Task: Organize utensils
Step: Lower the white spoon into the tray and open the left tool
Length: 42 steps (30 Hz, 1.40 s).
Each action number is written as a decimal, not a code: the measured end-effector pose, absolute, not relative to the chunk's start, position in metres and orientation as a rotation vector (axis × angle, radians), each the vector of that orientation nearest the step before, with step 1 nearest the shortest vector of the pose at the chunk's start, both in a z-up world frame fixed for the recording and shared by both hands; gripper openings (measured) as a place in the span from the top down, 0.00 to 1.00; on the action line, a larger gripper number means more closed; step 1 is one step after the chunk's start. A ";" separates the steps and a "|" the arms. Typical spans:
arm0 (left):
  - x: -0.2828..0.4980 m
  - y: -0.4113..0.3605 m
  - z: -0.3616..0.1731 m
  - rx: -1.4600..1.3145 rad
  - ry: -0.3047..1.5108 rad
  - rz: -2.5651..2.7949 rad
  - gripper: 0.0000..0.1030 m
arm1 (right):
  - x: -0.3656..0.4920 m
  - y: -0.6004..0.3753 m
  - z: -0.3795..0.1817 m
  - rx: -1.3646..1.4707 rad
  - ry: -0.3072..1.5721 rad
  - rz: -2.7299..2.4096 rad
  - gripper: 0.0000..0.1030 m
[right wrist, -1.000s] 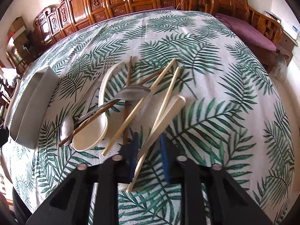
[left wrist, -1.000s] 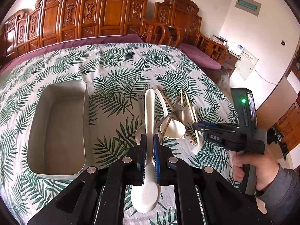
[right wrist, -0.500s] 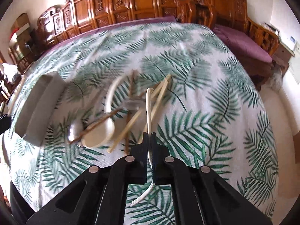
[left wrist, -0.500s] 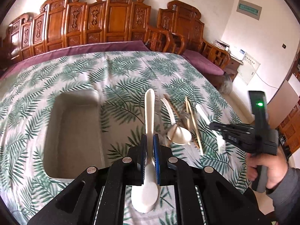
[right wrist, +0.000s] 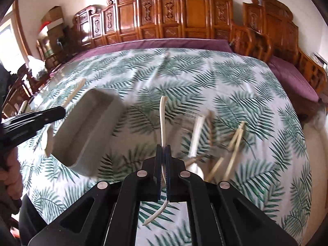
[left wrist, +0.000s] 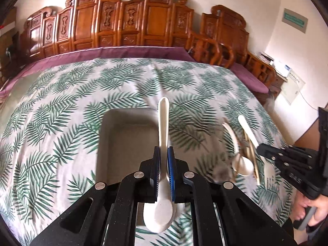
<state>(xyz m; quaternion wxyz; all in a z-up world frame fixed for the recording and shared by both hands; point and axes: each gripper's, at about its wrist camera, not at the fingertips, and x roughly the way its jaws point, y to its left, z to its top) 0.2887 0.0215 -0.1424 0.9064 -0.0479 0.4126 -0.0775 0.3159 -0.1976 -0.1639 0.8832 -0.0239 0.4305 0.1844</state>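
Left gripper is clamping a white spoon above the grey tray just ahead; right gripper, pinching another spoon edge-on, should be lowering both flat.

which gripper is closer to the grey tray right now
Left. The left gripper, shut on a white spoon, hangs at the grey tray's right edge; the right gripper is off to the tray's right.
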 end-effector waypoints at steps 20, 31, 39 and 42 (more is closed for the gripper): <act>0.295 0.057 -0.154 -0.077 0.873 -0.098 0.91 | 0.328 -0.103 -0.159 -0.037 0.883 0.515 0.96; 0.274 0.090 -0.138 -0.063 0.839 -0.063 0.91 | 0.342 -0.041 -0.181 -0.036 0.932 0.548 0.96; 0.265 0.096 -0.138 -0.069 0.836 -0.065 0.91 | 0.351 -0.034 -0.187 -0.031 0.946 0.550 0.96; 0.264 0.092 -0.138 -0.065 0.832 -0.075 0.91 | 0.349 -0.040 -0.182 -0.016 0.935 0.557 0.82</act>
